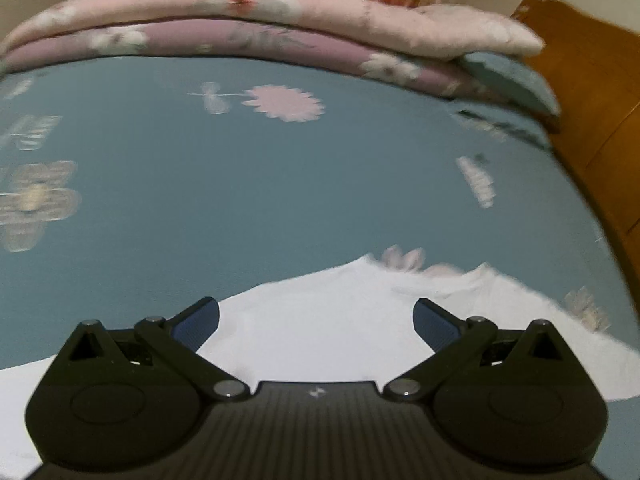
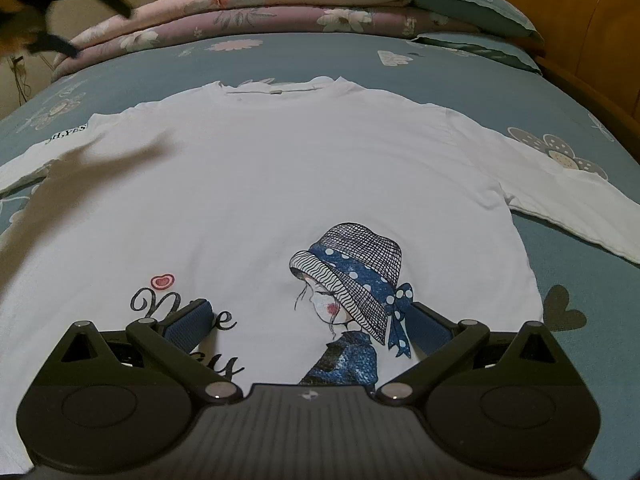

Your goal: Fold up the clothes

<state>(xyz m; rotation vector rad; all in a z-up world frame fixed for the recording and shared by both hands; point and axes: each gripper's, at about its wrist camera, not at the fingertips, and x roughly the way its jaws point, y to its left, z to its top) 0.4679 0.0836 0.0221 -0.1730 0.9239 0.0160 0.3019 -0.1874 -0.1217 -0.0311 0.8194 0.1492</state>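
Flat, the smooth white shirt (image 2: 256, 184) covers a floral bedsheet (image 2: 280, 60).

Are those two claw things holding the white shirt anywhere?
No. Both the left gripper and right gripper are open above the white shirt, gripping nothing.

The bed (image 2: 400, 68) fills most of both views, covered with a blue-grey sheet printed with pale flowers and hearts. A white T-shirt (image 2: 280, 160) lies flat on it across the middle of the right wrist view, front up, neckline toward the top of the frame, sleeves spread to the left and right edges; a print of a figure in a hat and some script lettering sits low on it. Along the top of the frame, folded floral quilts (image 2: 280, 4) in pink and mauve are stacked on the bed, with teal pillows (image 2: 480, 12) at the upper right. In the left wrist view the shirt shows at the bottom.
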